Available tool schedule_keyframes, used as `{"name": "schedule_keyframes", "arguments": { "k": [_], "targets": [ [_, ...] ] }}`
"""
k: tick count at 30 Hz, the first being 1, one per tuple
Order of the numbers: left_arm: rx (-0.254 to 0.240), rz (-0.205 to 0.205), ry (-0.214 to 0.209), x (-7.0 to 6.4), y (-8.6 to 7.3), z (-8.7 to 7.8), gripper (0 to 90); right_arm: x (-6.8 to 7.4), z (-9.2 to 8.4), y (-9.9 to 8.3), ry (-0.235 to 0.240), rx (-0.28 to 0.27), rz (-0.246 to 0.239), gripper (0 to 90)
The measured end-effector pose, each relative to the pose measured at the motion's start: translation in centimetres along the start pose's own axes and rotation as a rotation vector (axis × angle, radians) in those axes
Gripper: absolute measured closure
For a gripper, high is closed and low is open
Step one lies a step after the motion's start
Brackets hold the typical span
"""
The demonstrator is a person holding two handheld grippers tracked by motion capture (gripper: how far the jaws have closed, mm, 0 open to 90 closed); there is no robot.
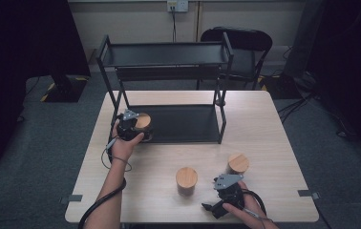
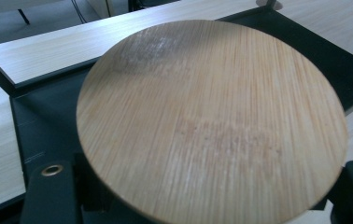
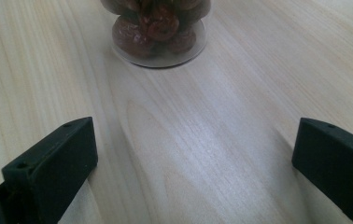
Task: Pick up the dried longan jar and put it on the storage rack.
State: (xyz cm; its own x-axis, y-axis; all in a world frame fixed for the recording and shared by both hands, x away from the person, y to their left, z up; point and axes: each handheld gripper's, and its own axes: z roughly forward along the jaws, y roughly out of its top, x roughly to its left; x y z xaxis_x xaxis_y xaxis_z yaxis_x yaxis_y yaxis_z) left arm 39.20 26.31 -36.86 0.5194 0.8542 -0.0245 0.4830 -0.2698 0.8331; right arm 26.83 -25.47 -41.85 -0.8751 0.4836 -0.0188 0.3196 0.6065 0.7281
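Note:
A jar with a round bamboo lid (image 2: 212,116) sits between the jaws of my left gripper (image 2: 209,169), which is shut on it. In the high view this jar (image 1: 144,121) is at the left end of the black rack's lower shelf (image 1: 183,124), and the left gripper (image 1: 139,130) grips it from the near left. My right gripper (image 1: 214,206) rests near the table's front edge, open. In its own view the right gripper (image 3: 195,149) has bare wood between its jaws. A clear jar of dark red dried fruit (image 3: 158,28) stands ahead of it, apart from it.
Two more bamboo-lidded jars stand on the table, one at front centre (image 1: 186,180) and one to its right (image 1: 238,163). The rack's upper shelf (image 1: 166,53) spans the back of the table. A black chair (image 1: 245,43) stands behind it.

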Motion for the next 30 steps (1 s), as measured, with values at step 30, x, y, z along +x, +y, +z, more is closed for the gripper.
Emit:
{"name": "schedule_keyframes", "arguments": {
  "k": [30],
  "targets": [
    [0.002, -0.022, 0.026, -0.1, -0.4, 1.3, 25.8, 0.1, -0.1, -0.1, -0.002, 0.0, -0.001, 0.0]
  ]
}}
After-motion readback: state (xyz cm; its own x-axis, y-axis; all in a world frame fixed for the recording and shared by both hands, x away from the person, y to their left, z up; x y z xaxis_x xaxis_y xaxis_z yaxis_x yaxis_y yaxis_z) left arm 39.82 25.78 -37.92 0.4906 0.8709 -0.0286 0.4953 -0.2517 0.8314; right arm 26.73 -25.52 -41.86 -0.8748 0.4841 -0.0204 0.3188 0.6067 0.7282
